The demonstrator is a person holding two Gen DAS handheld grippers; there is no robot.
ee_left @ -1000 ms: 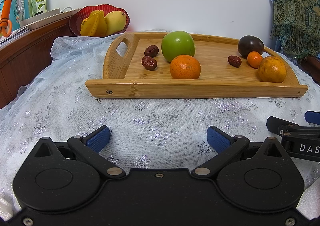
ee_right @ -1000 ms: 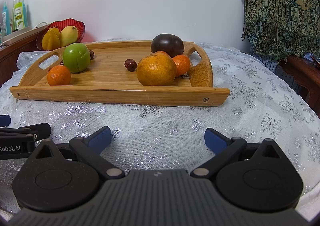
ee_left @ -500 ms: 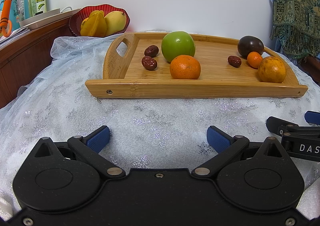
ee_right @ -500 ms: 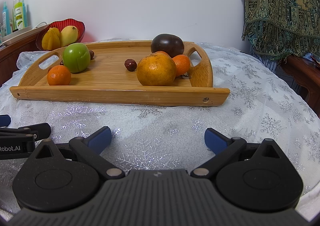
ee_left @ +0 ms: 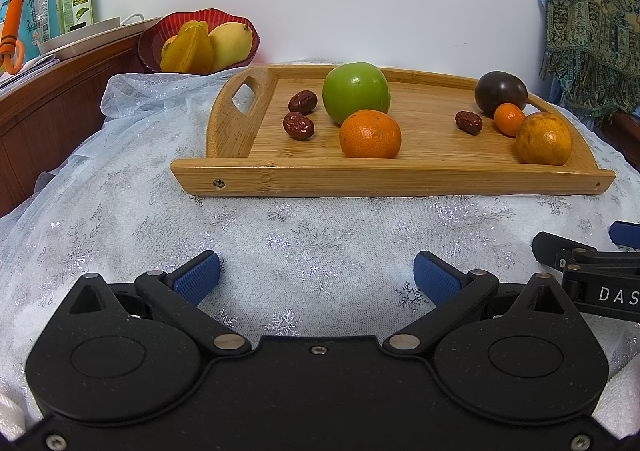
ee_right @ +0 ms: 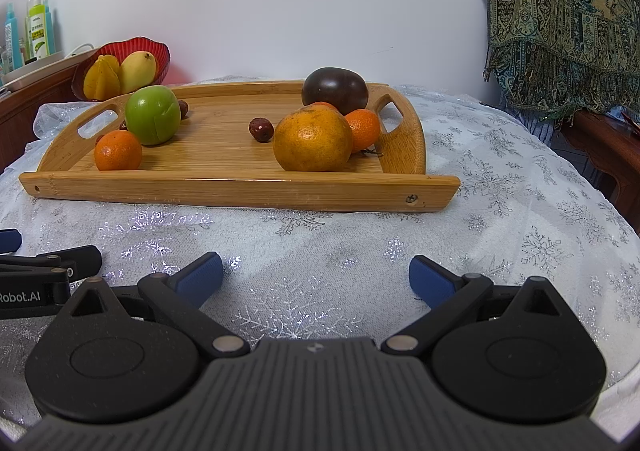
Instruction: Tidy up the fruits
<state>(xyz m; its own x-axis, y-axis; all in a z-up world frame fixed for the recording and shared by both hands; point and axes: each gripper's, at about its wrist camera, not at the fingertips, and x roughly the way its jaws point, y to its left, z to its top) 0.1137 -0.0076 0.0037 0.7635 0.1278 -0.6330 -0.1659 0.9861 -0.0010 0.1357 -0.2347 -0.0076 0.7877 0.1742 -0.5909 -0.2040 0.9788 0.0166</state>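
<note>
A white snowflake-patterned cloth (ee_left: 312,235) is spread over the bench, against a pale wall. A bamboo tray (ee_left: 400,181) is set on it, carrying a green apple (ee_left: 356,92), oranges, red dates and a dark passion fruit (ee_right: 335,90). The left gripper (ee_left: 316,276) and right gripper (ee_right: 315,276) are held wide apart over the cloth, empty, short of the tray.

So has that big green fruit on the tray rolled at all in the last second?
No. The green fruit sits where it was, beside the orange on the wooden tray.
</note>
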